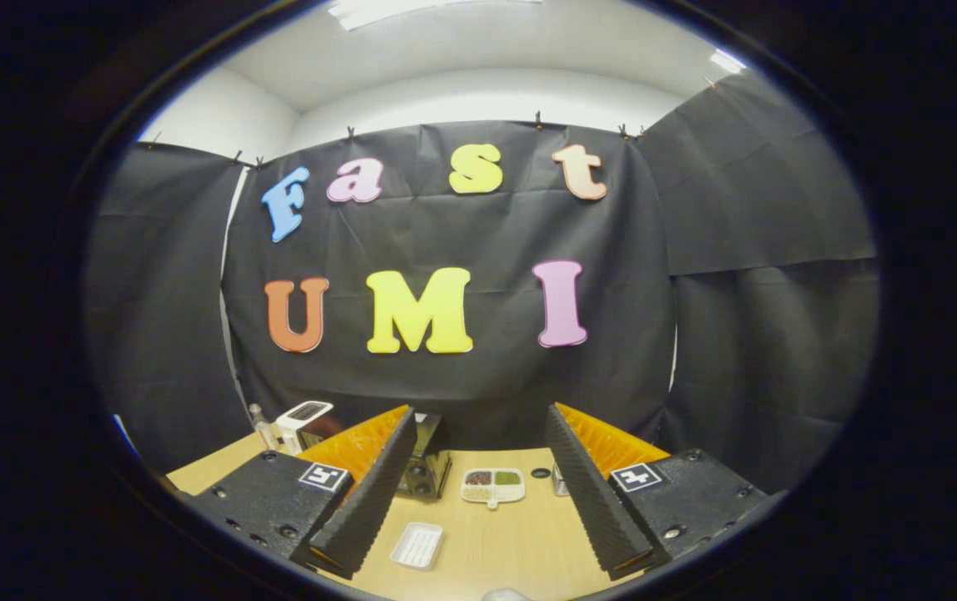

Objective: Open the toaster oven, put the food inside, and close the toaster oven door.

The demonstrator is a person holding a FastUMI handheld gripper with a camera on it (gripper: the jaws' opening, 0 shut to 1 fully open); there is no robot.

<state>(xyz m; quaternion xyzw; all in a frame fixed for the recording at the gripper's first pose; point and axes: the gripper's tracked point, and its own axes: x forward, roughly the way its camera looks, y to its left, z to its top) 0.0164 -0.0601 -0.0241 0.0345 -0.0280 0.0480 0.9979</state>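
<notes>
The hand-held gripper [478,492] hangs spread and empty above the tabletop [520,542]; the toaster oven [424,467], seemingly shut, wants a square, level approach.

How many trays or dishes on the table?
2. A white ridged tray lies between the open tool's fingers, nearer to them. A divided dish sits beyond it, beside the toaster oven. The fingers may hide more.

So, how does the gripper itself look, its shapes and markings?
The gripper has two long wedge-shaped fingers, each with a finely ribbed inner face. Each finger sits on a flat dark block with screws, and each block carries a small square black-and-white marker. Behind the fingers are ridged orange parts.
</notes>
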